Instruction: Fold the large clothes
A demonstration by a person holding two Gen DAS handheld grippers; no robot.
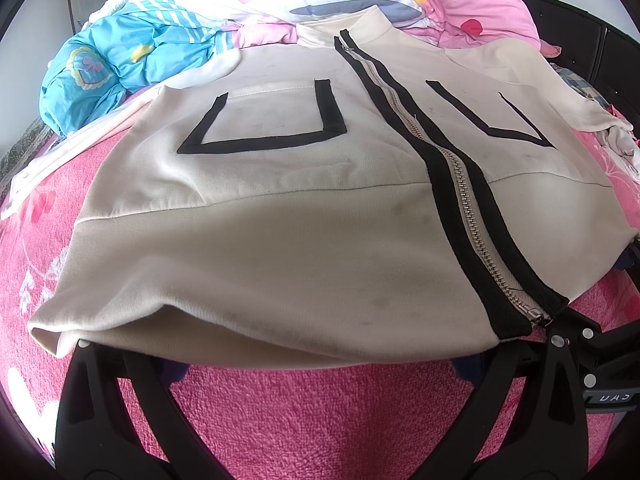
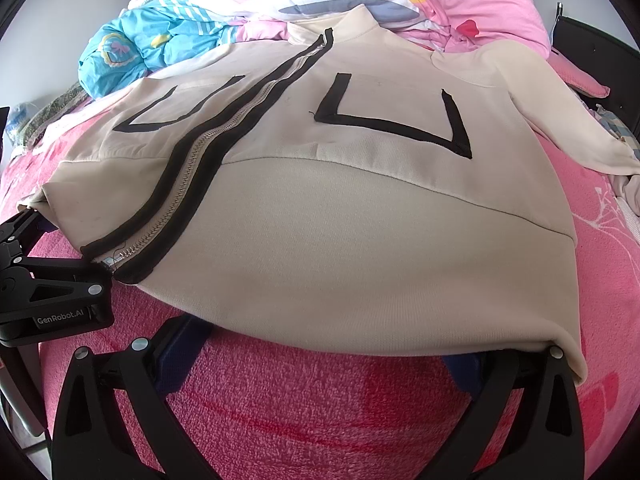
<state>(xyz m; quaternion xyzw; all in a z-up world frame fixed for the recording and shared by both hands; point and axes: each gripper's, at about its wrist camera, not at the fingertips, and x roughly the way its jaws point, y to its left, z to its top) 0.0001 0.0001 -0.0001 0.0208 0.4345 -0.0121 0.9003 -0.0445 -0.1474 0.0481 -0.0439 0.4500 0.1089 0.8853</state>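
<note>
1. Jacket point(image 1: 280, 216): cream, zipped shut, lies face up and spread flat on the pink blanket point(image 1: 320, 412) of the bed, collar far, hem near; laid out so, it looks ready for a first fold.
2. Left hand-held gripper point(image 1: 316, 356): fingers wide apart at the hem, left of the zipper point(image 1: 460, 184); nothing clamped.
3. Right hand-held gripper point(image 2: 316, 352): fingers likewise spread at the hem's right half; probably placed to lift both corners together.
4. Trim: black bands beside the zipper, black pocket outlines point(image 1: 264, 120); faint stains on the lower front.
5. Bedding point(image 1: 120, 60): blue and pink quilts bunched beyond the collar.
</note>
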